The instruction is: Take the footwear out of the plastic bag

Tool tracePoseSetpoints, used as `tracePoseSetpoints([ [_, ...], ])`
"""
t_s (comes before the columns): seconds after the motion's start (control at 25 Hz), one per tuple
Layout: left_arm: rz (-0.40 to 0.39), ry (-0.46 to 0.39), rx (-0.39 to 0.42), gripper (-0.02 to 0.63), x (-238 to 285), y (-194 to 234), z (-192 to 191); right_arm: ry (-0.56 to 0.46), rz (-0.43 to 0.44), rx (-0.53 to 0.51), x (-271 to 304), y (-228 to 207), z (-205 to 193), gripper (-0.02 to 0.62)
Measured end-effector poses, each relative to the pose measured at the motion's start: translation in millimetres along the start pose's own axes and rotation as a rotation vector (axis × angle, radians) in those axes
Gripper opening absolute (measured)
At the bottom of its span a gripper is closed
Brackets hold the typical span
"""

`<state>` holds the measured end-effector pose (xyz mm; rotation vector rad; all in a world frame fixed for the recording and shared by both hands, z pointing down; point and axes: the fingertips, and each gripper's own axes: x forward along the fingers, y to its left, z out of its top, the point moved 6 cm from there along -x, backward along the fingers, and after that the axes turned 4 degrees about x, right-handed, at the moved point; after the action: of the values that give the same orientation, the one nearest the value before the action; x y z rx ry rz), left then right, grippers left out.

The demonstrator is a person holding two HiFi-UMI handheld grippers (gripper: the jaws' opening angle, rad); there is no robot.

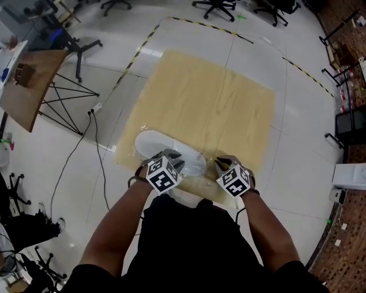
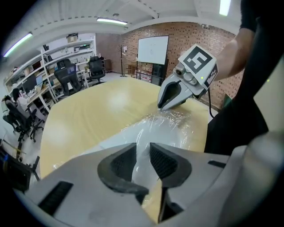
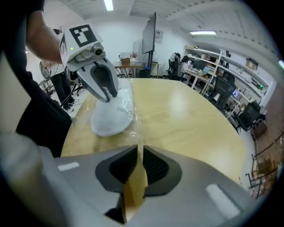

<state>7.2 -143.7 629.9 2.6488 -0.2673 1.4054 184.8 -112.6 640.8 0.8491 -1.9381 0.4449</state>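
Note:
White footwear (image 1: 154,143) lies in a clear plastic bag (image 1: 201,162) at the near edge of the wooden table (image 1: 211,97). My left gripper (image 1: 167,169) comes down on it from above. In the left gripper view the white footwear (image 2: 141,135) fills the gap of my left gripper (image 2: 143,153), pads against it through the film. My right gripper (image 1: 227,171) sits at the bag's right end. In the right gripper view my right gripper (image 3: 140,155) shows a narrow gap, with a thin edge of film in it and bare wood below. The footwear (image 3: 108,119) is ahead.
Office chairs (image 1: 217,7) stand on the floor beyond the table. A small wooden side table (image 1: 31,86) and a cable (image 1: 97,149) are to the left. A white box (image 1: 350,176) sits on the floor at the right. The person's body is tight against the near edge.

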Motion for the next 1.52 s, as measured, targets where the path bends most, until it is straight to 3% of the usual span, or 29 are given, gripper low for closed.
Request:
tracePoseSetpoints([
  [0.2, 0.009, -0.011, 0.005, 0.097, 1, 2, -1, 0.072, -0.081, 0.002, -20, 1, -13, 0.034],
  [0.36, 0.009, -0.02, -0.005, 0.095, 0, 1, -4, -0.025, 0.061, 0.01, -32, 50, 6, 0.034],
  [0.48, 0.022, -0.031, -0.045, 0.091, -1, 4, -6, -0.016, 0.139, -0.016, -16, 80, 7, 0.034],
  [0.6, 0.032, -0.054, -0.093, 0.081, 2, 3, -5, 0.035, 0.14, -0.012, -12, 84, -18, 0.034],
  [0.76, 0.04, -0.058, -0.106, 0.078, 2, 0, -2, 0.073, 0.105, 0.069, -35, 74, -54, 0.032],
  [0.84, 0.044, -0.061, -0.107, 0.078, 0, 0, 0, 0.05, 0.078, 0.154, -46, 64, -57, 0.032],
  [0.92, 0.053, -0.076, -0.117, 0.078, -3, 1, -2, -0.044, 0.082, 0.317, -50, 53, -41, 0.032],
  [1.0, 0.067, -0.097, -0.14, 0.075, -6, 3, -4, -0.149, 0.136, 0.527, -41, 42, -18, 0.043],
  [1.08, 0.075, -0.113, -0.164, 0.072, -7, 3, -5, -0.181, 0.227, 0.701, -24, 38, -2, 0.064],
  [1.2, 0.069, -0.121, -0.179, 0.072, -7, -2, -3, -0.142, 0.293, 0.782, -9, 38, 8, 0.132],
  [1.32, 0.064, -0.136, -0.179, 0.072, -8, -4, -2, -0.117, 0.293, 0.84, -3, 38, 8, 0.139],
  [1.52, 0.088, -0.168, -0.208, 0.071, -12, 0, -5, -0.13, 0.37, 1.053, 9, 38, 6, 0.116],
])
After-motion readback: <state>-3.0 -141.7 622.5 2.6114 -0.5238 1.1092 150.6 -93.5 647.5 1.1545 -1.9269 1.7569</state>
